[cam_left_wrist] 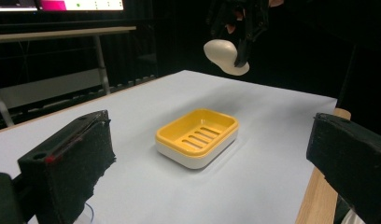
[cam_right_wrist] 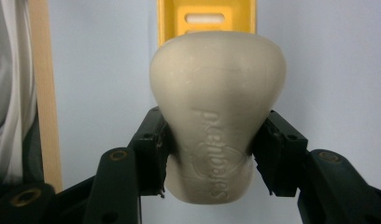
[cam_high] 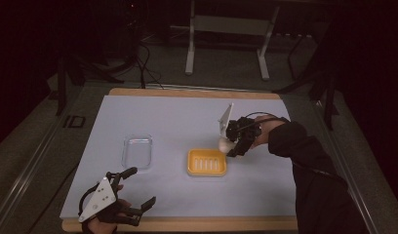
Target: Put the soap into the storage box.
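Two hand-held grippers are in play: the right hand-held gripper, tilted down and toward the left from a dark-sleeved forearm reaching in over the right side of the surface, has its jaws clamped on the narrow waist of a cream soap bar, held in the air just beside the right edge of the yellow soap dish. Resting low at the near left corner, the left hand-held gripper points toward the dish with its jaws spread wide and nothing between them, a clear plastic tray just beyond it.
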The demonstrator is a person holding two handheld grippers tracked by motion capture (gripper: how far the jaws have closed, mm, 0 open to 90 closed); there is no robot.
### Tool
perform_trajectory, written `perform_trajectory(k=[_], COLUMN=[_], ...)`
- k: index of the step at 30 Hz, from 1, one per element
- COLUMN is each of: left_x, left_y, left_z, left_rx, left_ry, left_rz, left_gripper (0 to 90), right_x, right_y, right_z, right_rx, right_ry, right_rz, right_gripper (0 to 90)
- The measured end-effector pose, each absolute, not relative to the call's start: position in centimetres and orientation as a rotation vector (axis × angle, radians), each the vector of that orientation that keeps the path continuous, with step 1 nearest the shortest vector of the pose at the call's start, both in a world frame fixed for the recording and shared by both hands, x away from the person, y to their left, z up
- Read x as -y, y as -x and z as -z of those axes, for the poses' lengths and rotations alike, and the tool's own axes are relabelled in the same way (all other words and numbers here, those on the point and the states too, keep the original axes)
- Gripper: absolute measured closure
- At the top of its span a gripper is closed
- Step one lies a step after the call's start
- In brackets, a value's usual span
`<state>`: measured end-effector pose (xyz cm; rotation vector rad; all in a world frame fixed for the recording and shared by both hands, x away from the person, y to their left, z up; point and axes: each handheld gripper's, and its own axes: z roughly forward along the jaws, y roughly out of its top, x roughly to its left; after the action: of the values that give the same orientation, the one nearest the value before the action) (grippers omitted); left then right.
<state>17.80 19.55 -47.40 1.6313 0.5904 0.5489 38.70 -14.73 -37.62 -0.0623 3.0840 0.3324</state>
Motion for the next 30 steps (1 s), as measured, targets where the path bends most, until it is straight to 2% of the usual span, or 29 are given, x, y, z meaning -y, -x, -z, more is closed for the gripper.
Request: perform_trajectory(k=[12,30], left_x=[-19.6,-19.6], left_y=[-17.8,-17.8], left_z=[47.4,47.4], left_rx=[-0.582,-0.576], left_ry=[-1.629,-1.639], left_rz=[-0.547,-0.541], left_gripper=[0.8,0.8], right_x=[12.2,11.3], right_y=[-38.4,-39.7], right_z=[39.3,45.9], right_rx=[-3.072,-3.080], right_ry=[0.158,0.119], right_rz=[-0.446,-0.515], right_gripper=[49.6,49.5])
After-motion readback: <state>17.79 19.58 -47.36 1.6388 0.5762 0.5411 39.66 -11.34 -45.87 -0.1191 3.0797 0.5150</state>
